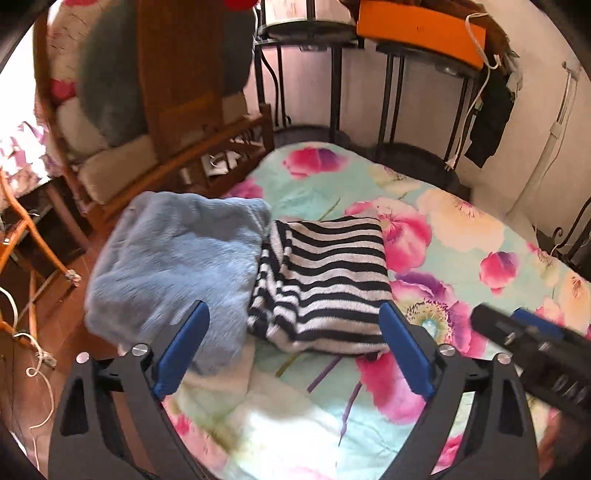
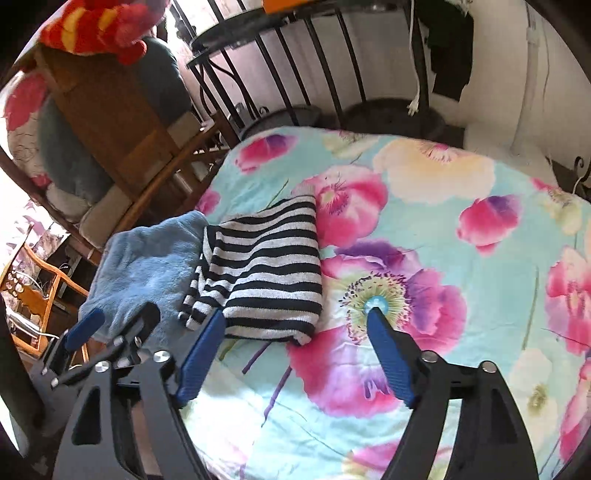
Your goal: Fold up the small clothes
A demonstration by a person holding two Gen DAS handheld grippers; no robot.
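A folded black-and-white striped garment (image 1: pixel 325 284) lies on the floral bed cover (image 1: pixel 461 229), touching a folded light blue fleece garment (image 1: pixel 173 258) on its left. My left gripper (image 1: pixel 293 314) is open and empty, hovering just in front of both garments. My right gripper (image 2: pixel 297 319) is open and empty, just in front of the striped garment (image 2: pixel 269 269), with the blue fleece (image 2: pixel 147 266) at the left. The right gripper also shows at the right edge of the left wrist view (image 1: pixel 535 339), and the left gripper at the lower left of the right wrist view (image 2: pixel 110 332).
A black metal bed frame (image 1: pixel 332 92) rises behind the bed with an orange box (image 1: pixel 421 29) on a shelf. A wooden chair with cushions (image 1: pixel 110 147) stands at the left. Cables (image 1: pixel 37 369) lie on the wooden floor. Dark clothing (image 1: pixel 491 114) hangs at the right.
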